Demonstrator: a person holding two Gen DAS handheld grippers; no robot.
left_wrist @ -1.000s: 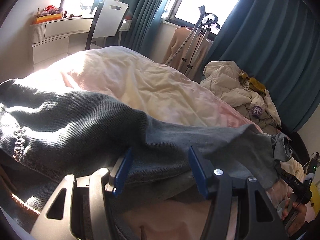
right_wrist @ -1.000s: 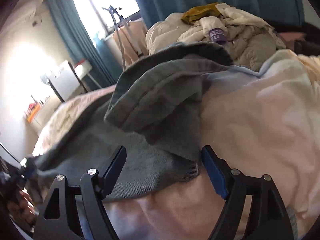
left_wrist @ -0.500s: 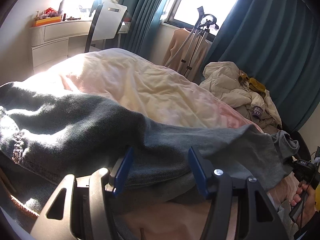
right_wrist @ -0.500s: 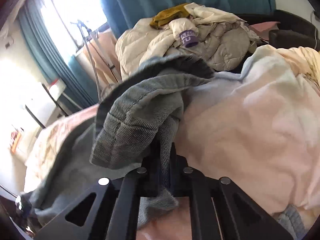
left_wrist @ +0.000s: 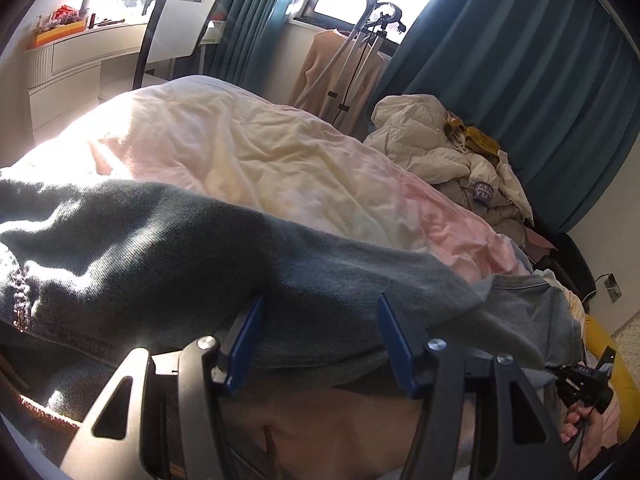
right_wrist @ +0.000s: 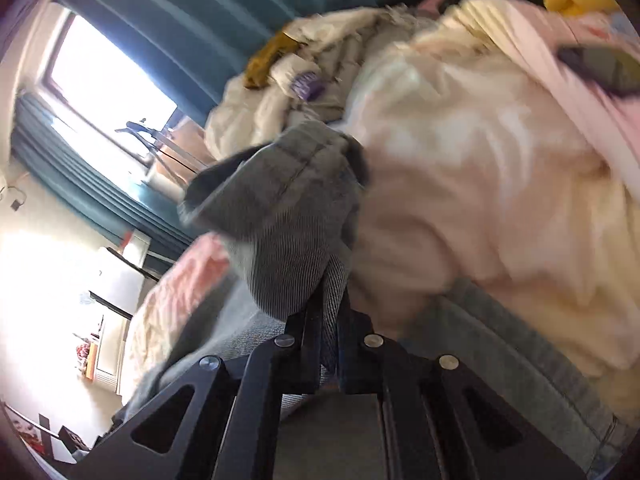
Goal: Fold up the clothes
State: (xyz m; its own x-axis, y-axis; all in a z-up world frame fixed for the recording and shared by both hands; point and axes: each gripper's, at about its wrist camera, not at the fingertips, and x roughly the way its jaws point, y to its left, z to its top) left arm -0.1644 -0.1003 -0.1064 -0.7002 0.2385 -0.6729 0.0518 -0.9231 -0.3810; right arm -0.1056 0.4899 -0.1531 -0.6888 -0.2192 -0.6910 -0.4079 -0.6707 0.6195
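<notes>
I am clamping the right tool [right_wrist: 329, 344] on the soft, heavy grey-blue denim jeans [right_wrist: 280, 232] at the hem. The left tool [left_wrist: 316, 344] is gaping apart around the thicker leg fold, gripping nothing.

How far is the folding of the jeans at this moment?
Early stage. Done: the right gripper is shut on the hem of the jeans and lifts it off the duvet. In hand: the left gripper is open around another part of the denim. Left: no finished fold shows, and the clothes pile looks untouched.

Purple patch [left_wrist: 483, 193] on the cream jacket [left_wrist: 424, 148] — letters unreadable.
</notes>
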